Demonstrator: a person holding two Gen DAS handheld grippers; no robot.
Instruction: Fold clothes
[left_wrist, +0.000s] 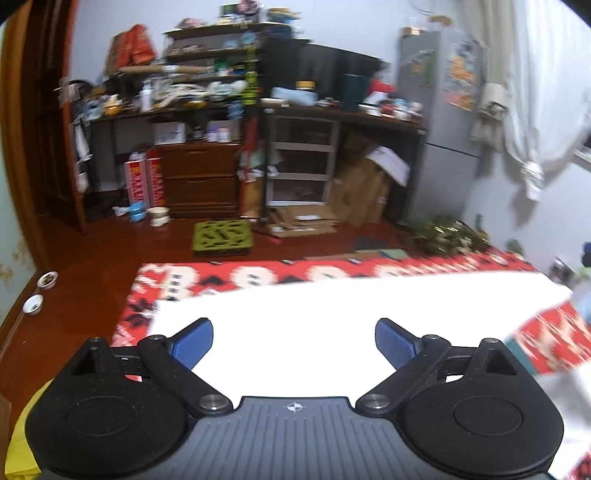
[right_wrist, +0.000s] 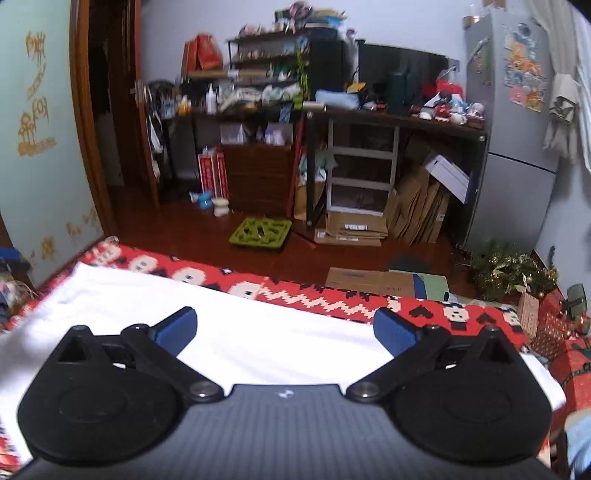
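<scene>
Both my left claw (left_wrist: 294, 343) and right claw (right_wrist: 285, 330) hang wide open, holding nothing. The white garment (right_wrist: 280, 328) lies flat on the red patterned blanket (right_wrist: 332, 299) below and ahead of both, its long axis running crosswise, neither claw clearly nearer.

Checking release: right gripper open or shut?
Open. Right gripper: blue fingers spread wide, nothing between them, white cloth lying below.

White garment (right_wrist: 258, 332) flat and smooth on the red patterned blanket (right_wrist: 332, 299), far edge straight.
</scene>
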